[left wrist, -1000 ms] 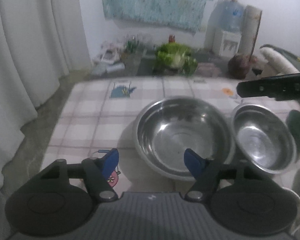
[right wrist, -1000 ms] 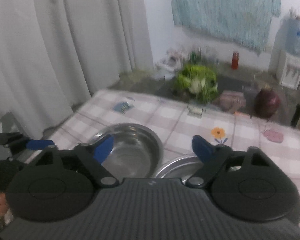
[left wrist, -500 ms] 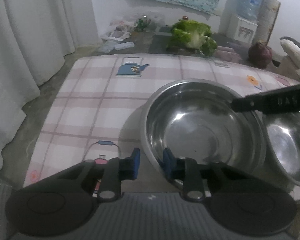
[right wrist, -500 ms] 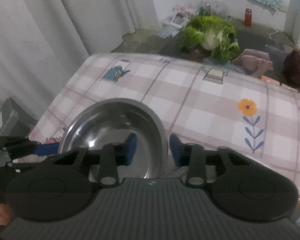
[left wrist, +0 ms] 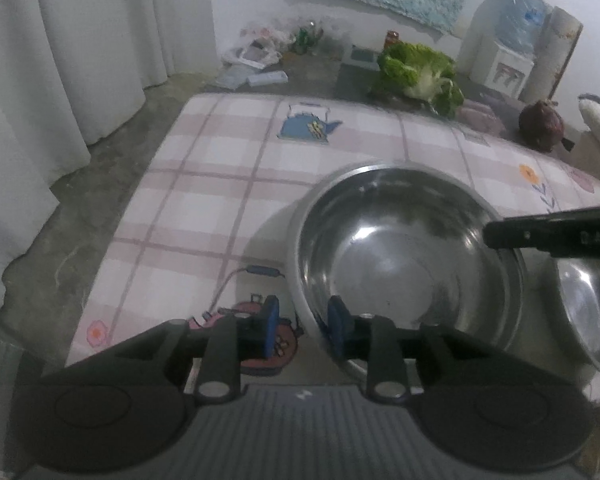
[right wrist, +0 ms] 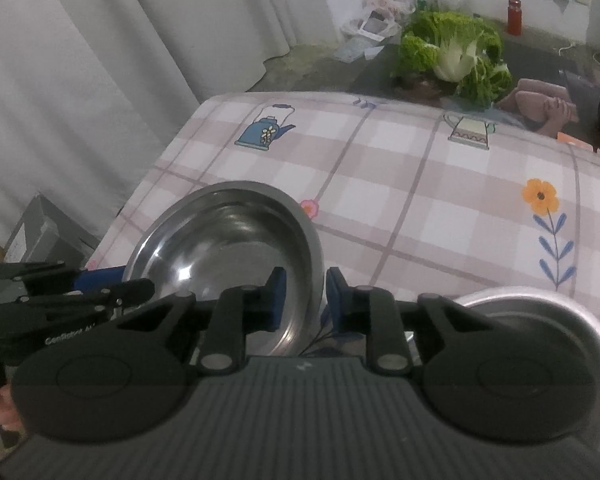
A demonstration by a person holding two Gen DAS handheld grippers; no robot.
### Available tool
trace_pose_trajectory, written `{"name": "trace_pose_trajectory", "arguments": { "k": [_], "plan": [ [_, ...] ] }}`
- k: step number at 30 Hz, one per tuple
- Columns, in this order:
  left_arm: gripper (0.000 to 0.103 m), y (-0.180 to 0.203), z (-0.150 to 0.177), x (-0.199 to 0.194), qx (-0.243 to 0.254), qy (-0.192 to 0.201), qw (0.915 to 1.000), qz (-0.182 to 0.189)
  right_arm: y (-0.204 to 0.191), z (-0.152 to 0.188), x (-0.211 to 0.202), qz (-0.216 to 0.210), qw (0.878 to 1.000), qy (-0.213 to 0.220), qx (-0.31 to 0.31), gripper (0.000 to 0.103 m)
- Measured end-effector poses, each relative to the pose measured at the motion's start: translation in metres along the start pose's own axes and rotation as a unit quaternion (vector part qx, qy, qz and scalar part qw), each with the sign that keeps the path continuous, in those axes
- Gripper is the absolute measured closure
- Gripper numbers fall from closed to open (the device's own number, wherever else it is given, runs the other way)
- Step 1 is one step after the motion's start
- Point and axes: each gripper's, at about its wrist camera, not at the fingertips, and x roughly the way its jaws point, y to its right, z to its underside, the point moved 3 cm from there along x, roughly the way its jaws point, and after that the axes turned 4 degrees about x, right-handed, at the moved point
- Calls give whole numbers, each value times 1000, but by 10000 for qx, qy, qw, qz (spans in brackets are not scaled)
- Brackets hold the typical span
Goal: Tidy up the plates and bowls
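A large steel bowl (left wrist: 404, 264) sits on the checked tablecloth (left wrist: 228, 184). My left gripper (left wrist: 303, 330) is shut on its near-left rim, one blue pad inside and one outside. My right gripper (right wrist: 306, 298) is shut on the opposite rim of the same bowl (right wrist: 228, 248); its finger (left wrist: 552, 236) crosses the left wrist view at the right. A smaller steel bowl (left wrist: 592, 316) sits right of the large one, and it also shows in the right wrist view (right wrist: 540, 304) under the gripper body.
Leafy greens (left wrist: 420, 72), a dark round object (left wrist: 540, 124) and a water dispenser (left wrist: 508, 40) stand beyond the table's far edge. White curtains (left wrist: 60, 60) hang on the left. A grey box (right wrist: 40, 236) sits left of the table.
Both grippers came down from open above the bowls and closed on opposite rims of the large bowl. The large bowl has shifted slightly on the cloth.
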Motion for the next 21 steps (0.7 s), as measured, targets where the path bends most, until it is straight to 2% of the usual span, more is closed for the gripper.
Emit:
{"name": "trace_pose_trajectory", "arguments": {
  "k": [2,6,21],
  "plan": [
    [74,2,1,2,8,-47,10000,-22,-1,3,2,48,10000,-33,-47,82],
    [81,8,0,5,-29,-101,9999,-33,-4,8,5,79,9999,-80,-87,83],
    [82,6,-2,-7,-152,-4,9999,-9,-6,7,-5,79,9999,13,-106,84]
  ]
}}
